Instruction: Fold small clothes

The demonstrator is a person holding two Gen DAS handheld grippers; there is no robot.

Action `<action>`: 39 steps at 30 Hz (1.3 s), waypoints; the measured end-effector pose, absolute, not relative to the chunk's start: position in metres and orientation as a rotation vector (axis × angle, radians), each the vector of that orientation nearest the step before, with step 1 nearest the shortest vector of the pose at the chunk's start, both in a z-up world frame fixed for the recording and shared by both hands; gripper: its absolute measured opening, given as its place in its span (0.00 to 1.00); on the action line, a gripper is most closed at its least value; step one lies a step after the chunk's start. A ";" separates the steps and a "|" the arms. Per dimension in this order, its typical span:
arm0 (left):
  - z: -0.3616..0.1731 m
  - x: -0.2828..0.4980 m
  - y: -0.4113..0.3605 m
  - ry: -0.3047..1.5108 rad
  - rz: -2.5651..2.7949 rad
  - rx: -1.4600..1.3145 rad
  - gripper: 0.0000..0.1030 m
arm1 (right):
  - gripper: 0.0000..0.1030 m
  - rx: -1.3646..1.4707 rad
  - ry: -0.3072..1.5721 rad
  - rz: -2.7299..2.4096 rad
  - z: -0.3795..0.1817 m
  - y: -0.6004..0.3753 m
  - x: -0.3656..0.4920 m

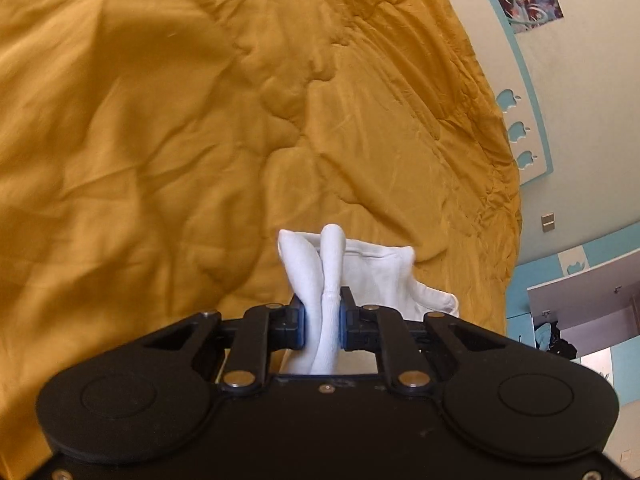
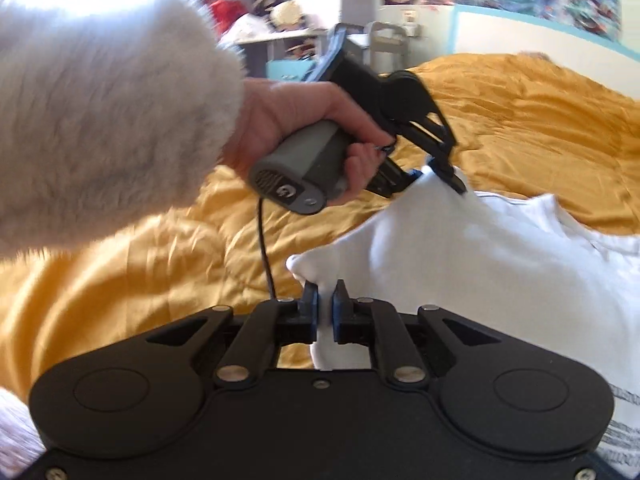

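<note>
left gripper (image 1: 322, 314) and right gripper (image 2: 325, 307) both clamp white garment (image 2: 460, 264), raised over bedspread (image 1: 160, 120).

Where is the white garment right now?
The white garment is held over the yellow bedspread, pinched by both the left gripper and the right gripper, spreading rightward in the right wrist view.

Hidden, cropped and blurred parts of the scene

The white garment (image 2: 472, 264) runs off the right wrist view's right edge, and its lower part disappears behind the right gripper (image 2: 325, 308); the grey print near that edge is too small to read. In the left wrist view the left gripper (image 1: 322, 320) covers the cloth below its pads. The shelves (image 2: 280, 8) are blurred beyond telling their contents. The fluffy sleeve (image 2: 104, 108) is cut off at the left.
</note>
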State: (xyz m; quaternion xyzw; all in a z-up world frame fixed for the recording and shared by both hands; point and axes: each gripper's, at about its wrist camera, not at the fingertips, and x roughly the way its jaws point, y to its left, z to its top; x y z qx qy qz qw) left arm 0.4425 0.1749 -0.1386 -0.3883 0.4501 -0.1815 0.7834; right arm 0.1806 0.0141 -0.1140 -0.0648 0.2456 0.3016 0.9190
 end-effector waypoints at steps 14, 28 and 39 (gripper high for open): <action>-0.026 0.451 0.010 0.933 -0.481 -0.646 0.11 | 0.05 0.370 0.452 0.314 -0.045 -0.151 0.161; -0.058 0.456 -0.227 1.049 -0.654 -0.381 0.11 | 0.05 0.654 0.466 -0.144 -0.075 -0.287 0.124; -0.096 0.459 -0.291 1.114 -0.717 -0.302 0.20 | 0.12 0.834 0.598 -0.377 -0.113 -0.314 0.103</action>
